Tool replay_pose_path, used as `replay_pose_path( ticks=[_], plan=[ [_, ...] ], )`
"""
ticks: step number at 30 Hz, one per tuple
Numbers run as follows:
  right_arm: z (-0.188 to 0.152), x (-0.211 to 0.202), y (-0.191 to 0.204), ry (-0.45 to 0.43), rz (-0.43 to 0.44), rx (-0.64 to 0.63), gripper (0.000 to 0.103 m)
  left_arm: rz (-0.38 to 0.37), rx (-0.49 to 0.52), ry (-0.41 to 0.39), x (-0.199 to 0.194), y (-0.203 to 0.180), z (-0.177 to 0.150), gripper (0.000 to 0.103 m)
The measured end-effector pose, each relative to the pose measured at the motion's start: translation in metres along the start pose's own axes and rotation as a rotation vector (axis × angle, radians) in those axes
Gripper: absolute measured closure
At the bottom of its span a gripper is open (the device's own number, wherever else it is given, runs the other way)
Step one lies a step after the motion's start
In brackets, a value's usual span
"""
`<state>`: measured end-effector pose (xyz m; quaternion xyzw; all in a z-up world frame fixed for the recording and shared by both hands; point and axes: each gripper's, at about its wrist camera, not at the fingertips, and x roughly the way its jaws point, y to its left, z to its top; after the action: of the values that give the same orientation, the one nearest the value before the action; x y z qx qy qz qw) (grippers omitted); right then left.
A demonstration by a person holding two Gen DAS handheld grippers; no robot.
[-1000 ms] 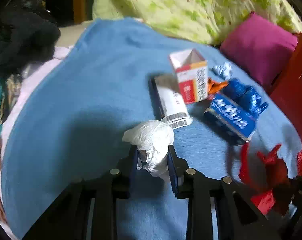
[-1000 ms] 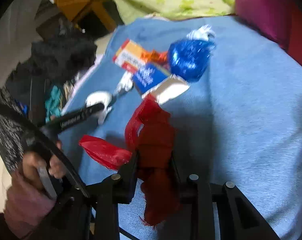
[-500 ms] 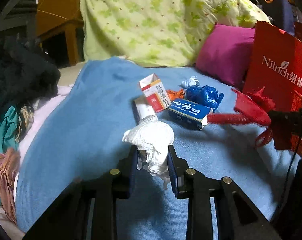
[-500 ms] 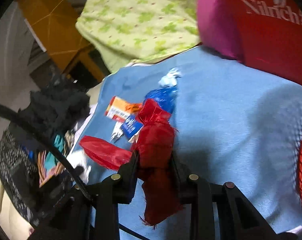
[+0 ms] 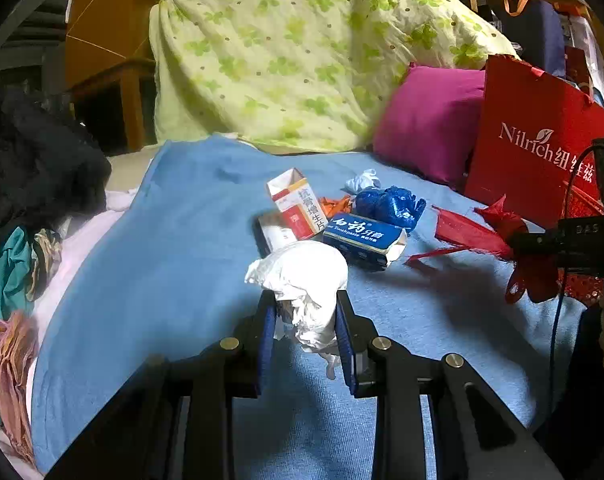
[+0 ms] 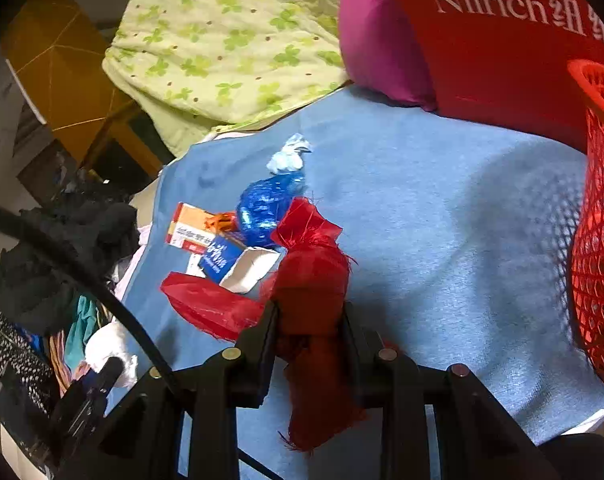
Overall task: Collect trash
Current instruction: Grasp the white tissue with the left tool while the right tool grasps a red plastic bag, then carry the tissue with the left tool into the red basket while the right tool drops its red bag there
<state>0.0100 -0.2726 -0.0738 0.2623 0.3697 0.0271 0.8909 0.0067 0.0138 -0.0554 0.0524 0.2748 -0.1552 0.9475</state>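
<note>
My left gripper [image 5: 305,312] is shut on a crumpled white tissue [image 5: 304,280], held above the blue blanket [image 5: 174,248]. My right gripper [image 6: 310,312] is shut on a strip of red ribbon [image 6: 310,276], whose loose end [image 6: 210,304] trails to the left. That ribbon [image 5: 474,232] and the right gripper's dark body also show at the right edge of the left wrist view. On the blanket lie a red-and-white box [image 5: 298,208], a blue toothpaste box [image 5: 362,236], a blue foil wad [image 5: 390,202], an orange scrap [image 5: 334,204] and a pale blue wrapper [image 5: 362,180].
A red mesh basket [image 6: 598,216] stands at the blanket's right edge, beside a red paper bag [image 5: 538,144] and a magenta pillow [image 5: 430,120]. A green floral quilt [image 5: 302,52] is heaped behind. Dark and coloured clothes [image 5: 26,184] pile up on the left.
Both grippers rose and tilted up with tissue and ribbon still held. The trash pile looks farther away, and the red bag, pillow and mesh basket have come into view.
</note>
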Motion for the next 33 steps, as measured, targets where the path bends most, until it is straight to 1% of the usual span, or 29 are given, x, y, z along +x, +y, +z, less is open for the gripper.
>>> replay_pose_path(
  ticks=[6,8,12,14,16,20,23,26,29,33],
  plan=[
    [-0.002,-0.011,0.000,0.006,0.060,0.004,0.071,0.018,0.019,0.034,0.010,-0.006,-0.003,0.073],
    [-0.003,-0.019,0.002,0.012,0.083,-0.011,0.071,0.008,0.002,0.047,0.011,-0.005,-0.004,0.073],
    [-0.003,-0.037,0.009,0.005,0.129,-0.039,0.071,0.029,-0.017,0.069,0.007,-0.007,0.004,0.073],
    [-0.001,-0.049,0.013,-0.012,0.145,-0.058,0.071,0.027,-0.036,0.077,-0.003,-0.011,0.014,0.073],
    [0.002,-0.065,0.017,-0.040,0.174,-0.076,0.071,0.027,-0.034,0.072,-0.014,-0.020,0.027,0.073],
    [0.013,-0.106,0.012,-0.107,0.244,-0.061,0.071,-0.006,0.023,0.000,-0.044,-0.057,0.060,0.073],
    [0.019,-0.136,0.008,-0.156,0.226,-0.078,0.071,-0.014,0.059,-0.028,-0.060,-0.090,0.083,0.073],
    [0.023,-0.166,0.000,-0.196,0.193,-0.083,0.071,-0.007,0.084,-0.021,-0.066,-0.119,0.098,0.073],
    [0.027,-0.191,-0.011,-0.236,0.174,-0.071,0.071,0.011,0.115,-0.009,-0.071,-0.146,0.107,0.073],
    [0.032,-0.217,-0.026,-0.295,0.154,-0.053,0.071,0.014,0.162,-0.020,-0.081,-0.174,0.114,0.072]
  ],
)
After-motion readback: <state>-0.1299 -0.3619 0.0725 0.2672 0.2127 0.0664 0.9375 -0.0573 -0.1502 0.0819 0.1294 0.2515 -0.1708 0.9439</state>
